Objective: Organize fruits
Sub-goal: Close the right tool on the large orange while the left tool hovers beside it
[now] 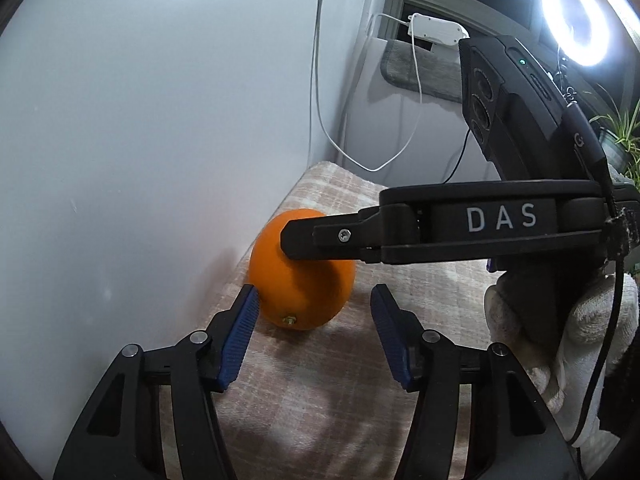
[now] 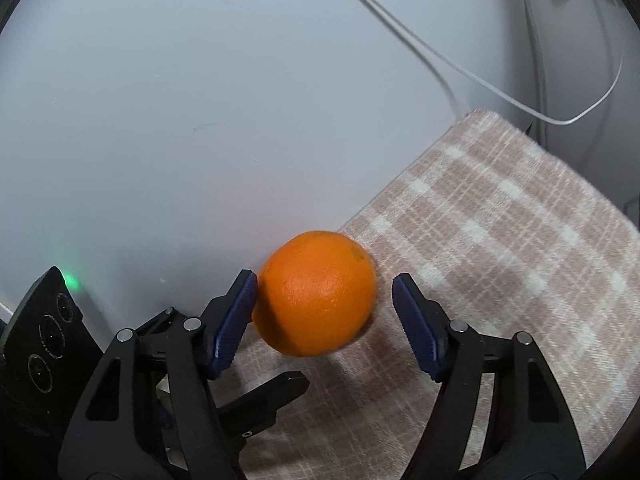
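Observation:
One orange [image 1: 302, 280] lies on a beige checked cloth [image 1: 340, 360], close against a white wall. My left gripper [image 1: 314, 292] is open around its near side: the left blue pad [image 1: 240, 340] touches the peel, while the right pad stands apart. From the right, a finger [image 1: 320, 240] of my right gripper reaches across the orange's top. In the right wrist view the orange [image 2: 316, 292] sits between the jaws of my right gripper [image 2: 324, 280], which is open. There its left pad [image 2: 236, 320] is at the peel and a gap remains on the right.
The white wall [image 1: 160, 120] borders the cloth on the left. A white cable [image 1: 320, 100] hangs down at the back corner. A ring light [image 1: 576, 18] and a plant [image 1: 620, 136] are at the far right. A white-gloved hand [image 1: 568, 340] holds the right gripper.

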`<state>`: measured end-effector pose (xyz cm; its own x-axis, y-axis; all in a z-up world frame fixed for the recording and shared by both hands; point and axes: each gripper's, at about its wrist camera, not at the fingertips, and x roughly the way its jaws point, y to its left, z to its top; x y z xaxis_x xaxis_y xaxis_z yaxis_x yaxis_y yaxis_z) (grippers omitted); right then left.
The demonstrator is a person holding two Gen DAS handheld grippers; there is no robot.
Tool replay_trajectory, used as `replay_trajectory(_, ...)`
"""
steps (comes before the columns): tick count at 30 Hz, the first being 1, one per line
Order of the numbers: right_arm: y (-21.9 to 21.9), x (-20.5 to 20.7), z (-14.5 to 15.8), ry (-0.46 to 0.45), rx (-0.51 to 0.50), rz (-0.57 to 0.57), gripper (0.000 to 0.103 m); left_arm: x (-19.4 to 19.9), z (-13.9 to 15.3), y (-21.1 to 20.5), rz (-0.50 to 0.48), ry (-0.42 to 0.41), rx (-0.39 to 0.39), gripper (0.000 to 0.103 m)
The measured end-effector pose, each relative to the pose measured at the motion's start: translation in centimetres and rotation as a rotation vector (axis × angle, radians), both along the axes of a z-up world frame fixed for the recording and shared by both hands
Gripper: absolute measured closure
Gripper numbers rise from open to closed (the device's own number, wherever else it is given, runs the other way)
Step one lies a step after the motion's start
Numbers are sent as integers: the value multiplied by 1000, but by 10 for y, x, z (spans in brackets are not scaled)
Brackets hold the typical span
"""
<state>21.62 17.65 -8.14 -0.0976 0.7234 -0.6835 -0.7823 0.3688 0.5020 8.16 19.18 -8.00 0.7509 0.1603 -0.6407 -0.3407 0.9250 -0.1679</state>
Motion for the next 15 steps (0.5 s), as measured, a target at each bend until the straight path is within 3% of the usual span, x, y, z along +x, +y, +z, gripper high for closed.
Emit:
replay_trajectory(9, 5, 6, -11, 56, 4, -4, 35, -1, 0, 5, 9, 17, 4, 46)
replay_trajectory(13, 0, -3, -8, 49, 3, -20, 35, 2, 1, 6, 33, 16, 19, 56)
replay_trajectory(15, -1, -8, -9, 50, 6, -30, 36, 1, 1, 6, 28, 11, 16, 56)
